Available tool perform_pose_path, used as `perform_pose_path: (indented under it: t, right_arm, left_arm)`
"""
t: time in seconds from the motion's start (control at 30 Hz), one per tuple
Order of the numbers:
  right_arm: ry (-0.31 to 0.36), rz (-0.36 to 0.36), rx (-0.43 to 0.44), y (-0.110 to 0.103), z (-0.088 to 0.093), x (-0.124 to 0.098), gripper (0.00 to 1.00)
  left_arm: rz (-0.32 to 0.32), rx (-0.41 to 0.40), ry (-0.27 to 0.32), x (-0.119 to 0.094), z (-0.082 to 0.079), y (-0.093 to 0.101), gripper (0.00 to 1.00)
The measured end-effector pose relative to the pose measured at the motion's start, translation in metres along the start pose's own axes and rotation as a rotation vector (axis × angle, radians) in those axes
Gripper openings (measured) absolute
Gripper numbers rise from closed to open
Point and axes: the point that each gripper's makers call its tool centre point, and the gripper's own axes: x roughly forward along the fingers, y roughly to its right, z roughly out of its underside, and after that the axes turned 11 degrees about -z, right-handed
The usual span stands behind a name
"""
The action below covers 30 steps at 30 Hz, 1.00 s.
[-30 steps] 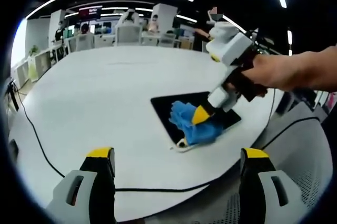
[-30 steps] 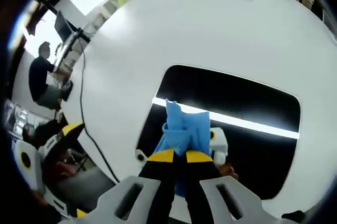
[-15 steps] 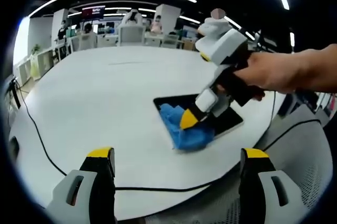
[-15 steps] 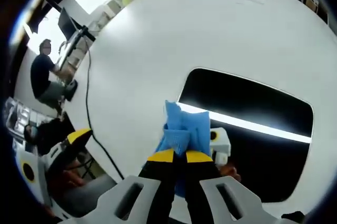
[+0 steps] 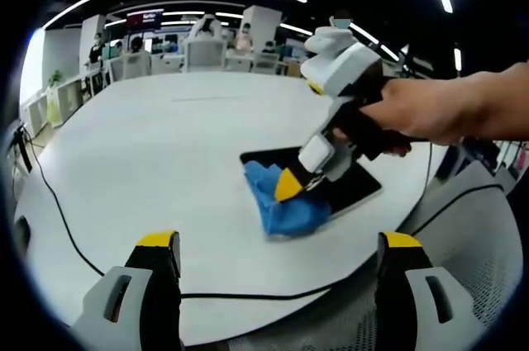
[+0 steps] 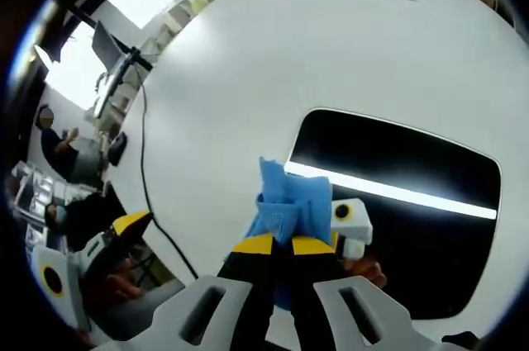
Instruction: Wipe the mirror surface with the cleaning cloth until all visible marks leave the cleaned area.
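Now I am pinching the cloth point(image 6: 289, 202) in my right hand-held gripper point(image 6: 276, 245) at the mirror's point(image 6: 413, 171) near-left corner on the tabletop point(image 5: 165, 144); my left hand-held gripper point(image 5: 277, 245) is waiting, jaws apart. The cloth is overhanging the edge, so pressing there could slide the mirror.

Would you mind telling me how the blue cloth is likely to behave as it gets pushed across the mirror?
The cloth looks soft and floppy: it bunches in folds where the right gripper pinches it. It probably glides easily over the glossy mirror, and seems light.
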Motion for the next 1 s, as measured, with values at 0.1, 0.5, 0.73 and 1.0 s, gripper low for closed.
perform_pose_path:
  t: [0.1, 0.5, 0.73, 1.0]
  right_arm:
    - [-0.001, 0.009, -0.024, -0.002, 0.001, 0.0, 0.0]
    - [-0.016, -0.001, -0.057, -0.002, -0.003, -0.001, 0.0]
    - [-0.023, 0.014, -0.086, 0.002, -0.018, 0.0, 0.0]
    - [-0.036, 0.023, -0.11, 0.011, -0.039, 0.004, 0.0]
  left_arm:
    - [0.003, -0.003, -0.001, 0.0, 0.0, 0.0, 0.99]
    - [0.004, 0.006, -0.002, 0.0, 0.001, 0.0, 0.99]
    - [0.0, 0.006, -0.002, 0.0, 0.001, -0.001, 0.99]
    - [0.0, 0.001, -0.009, 0.001, 0.002, -0.002, 0.99]
